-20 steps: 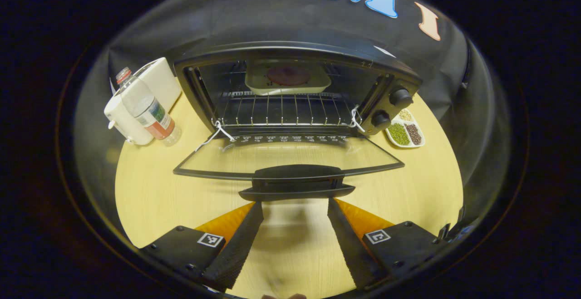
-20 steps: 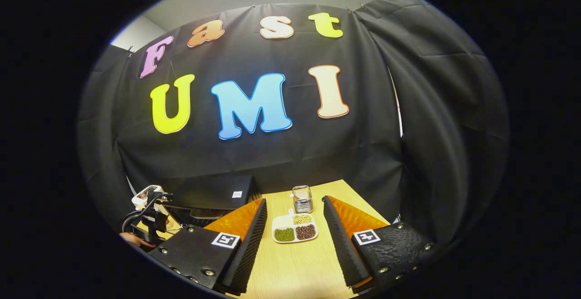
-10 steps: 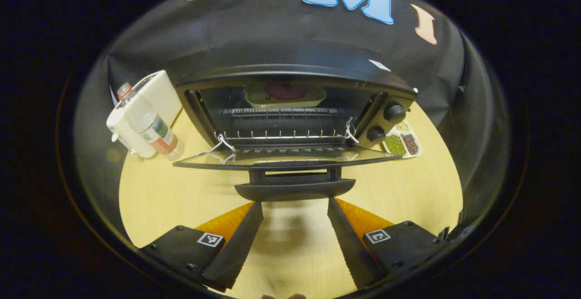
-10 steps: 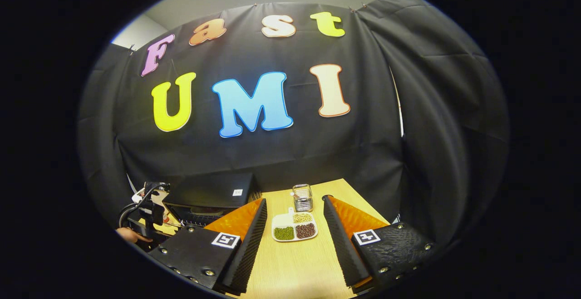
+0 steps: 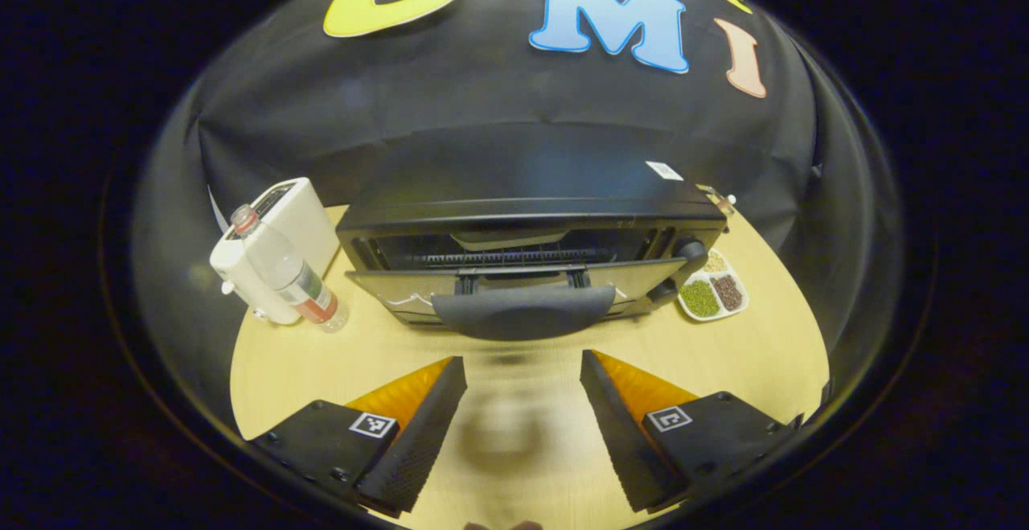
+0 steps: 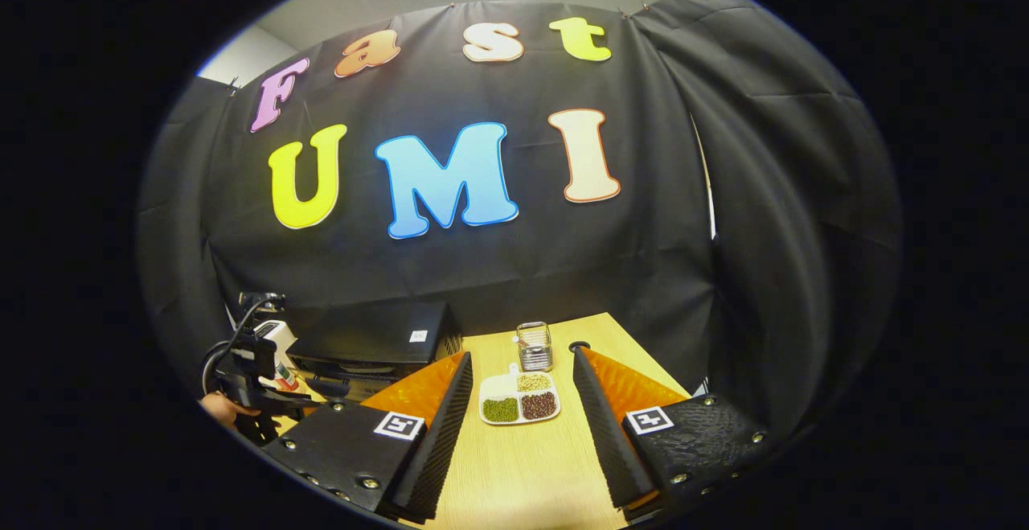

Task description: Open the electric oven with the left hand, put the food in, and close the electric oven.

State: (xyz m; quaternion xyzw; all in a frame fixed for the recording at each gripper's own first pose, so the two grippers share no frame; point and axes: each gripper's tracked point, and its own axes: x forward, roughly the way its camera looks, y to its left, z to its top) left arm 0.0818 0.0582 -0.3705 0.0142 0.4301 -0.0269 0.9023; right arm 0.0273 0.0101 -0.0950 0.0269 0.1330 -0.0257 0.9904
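Observation:
The black electric oven (image 5: 530, 224) stands at the back of the wooden table (image 5: 338, 369). Its door (image 5: 514, 282) is tilted up and nearly shut, leaving a narrow gap at the top. Through that gap I see the wire rack and the pale edge of the food plate (image 5: 510, 238) inside. My left gripper (image 5: 522, 361) is open just below and in front of the door handle (image 5: 522, 311), nothing between its fingers. In the right gripper view, my right gripper (image 6: 521, 357) is open over the table to the right of the oven (image 6: 374, 335), holding nothing.
A white toaster (image 5: 281, 228) and a water bottle (image 5: 289, 277) stand left of the oven. A divided dish of beans (image 5: 711, 295) lies at its right, with a wire holder (image 6: 534, 347) behind it. A hand (image 6: 219, 408) holds the left gripper (image 6: 253, 373).
The oven door has swung up from lying flat open to nearly shut. My left gripper has risen with it and stays open. My right gripper has barely moved.

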